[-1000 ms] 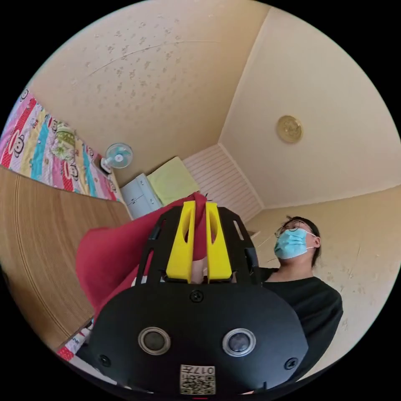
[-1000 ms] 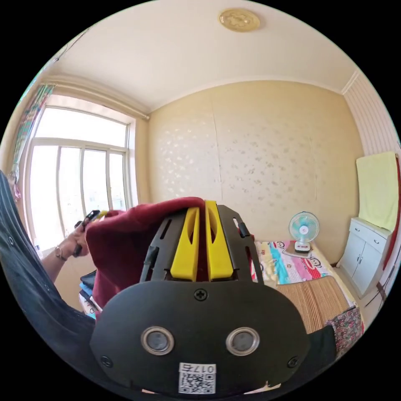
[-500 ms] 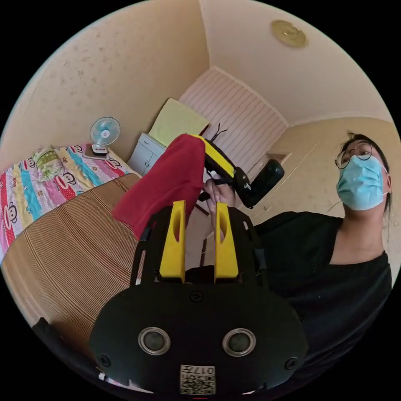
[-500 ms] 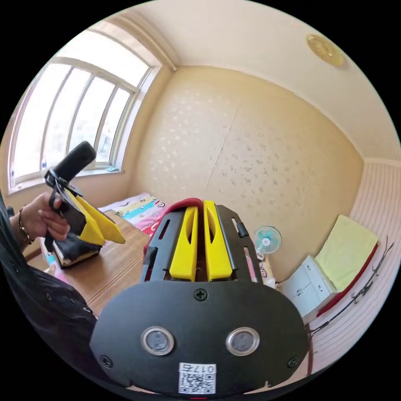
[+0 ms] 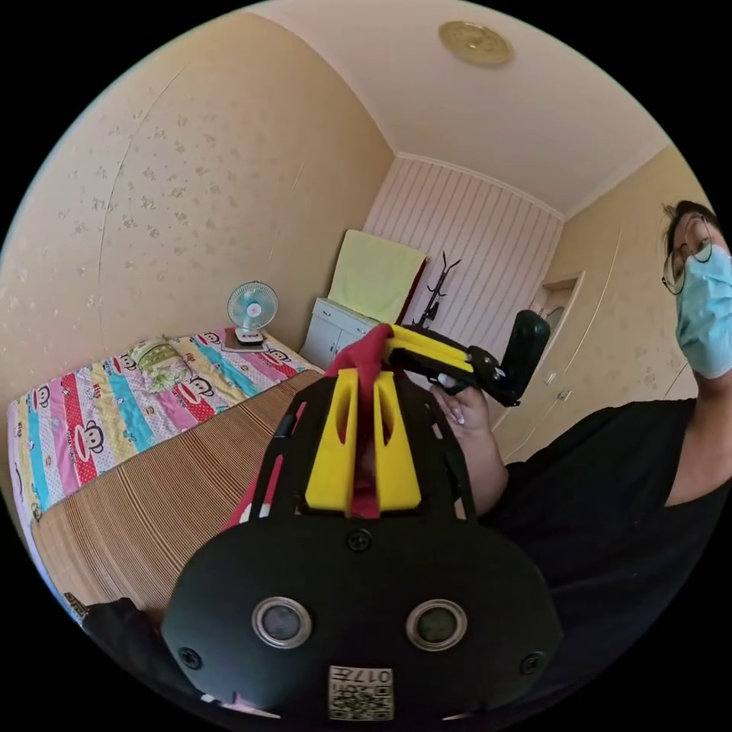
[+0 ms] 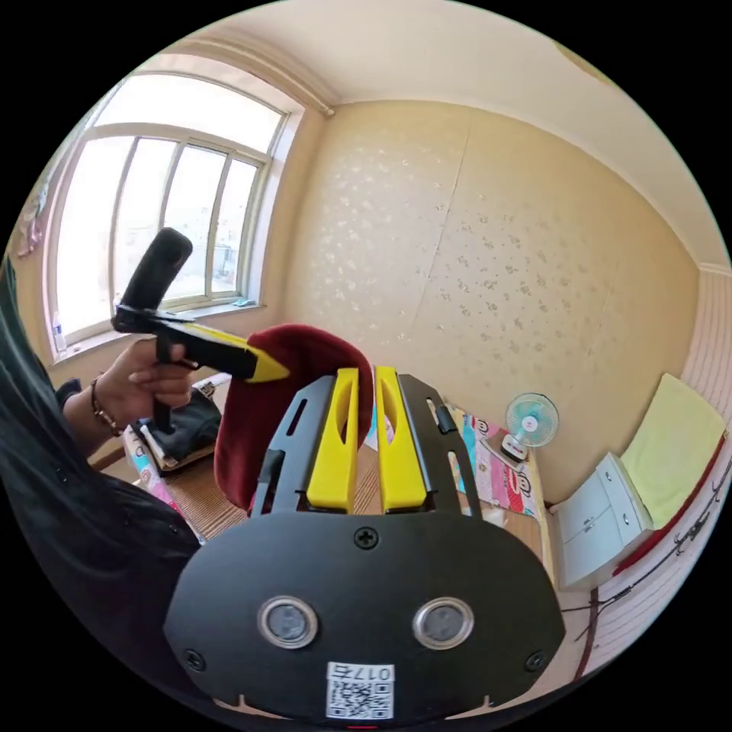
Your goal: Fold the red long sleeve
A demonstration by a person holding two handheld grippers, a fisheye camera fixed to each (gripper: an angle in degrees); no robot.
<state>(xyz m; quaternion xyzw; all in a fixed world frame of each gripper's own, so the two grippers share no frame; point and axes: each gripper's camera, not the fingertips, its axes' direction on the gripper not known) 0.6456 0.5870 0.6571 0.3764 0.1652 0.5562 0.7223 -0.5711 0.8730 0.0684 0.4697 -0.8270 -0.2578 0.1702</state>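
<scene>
Both tongs held the red long sleeve aloft above the bed, the garment not yet laid flat. In the left gripper view, the left tongs (image 5: 364,381) had their yellow jaws drawn nearly together with a strip of the red long sleeve (image 5: 364,358) running up between them, so they appeared clamped on the cloth; the right tongs (image 5: 404,347) reached in from just beyond their tips, jaws together at the same red peak. In the right gripper view, the right tongs (image 6: 366,381) showed a narrow gap between the jaws with the red long sleeve (image 6: 305,381) bulging just past their tips and hanging to their left; whether both jaws pressed on the cloth could not be told here. The left tongs (image 6: 267,370) met the fabric beside that bulge, held by a hand (image 6: 141,381). Beneath both lay a bed with a striped mat (image 5: 152,496) and a patterned sheet (image 5: 91,427). To do this step well, the two grips probably needed to move apart along one edge until the fabric hung smooth, then lower it evenly onto the mat; a shallow bite risked the cloth slipping free
</scene>
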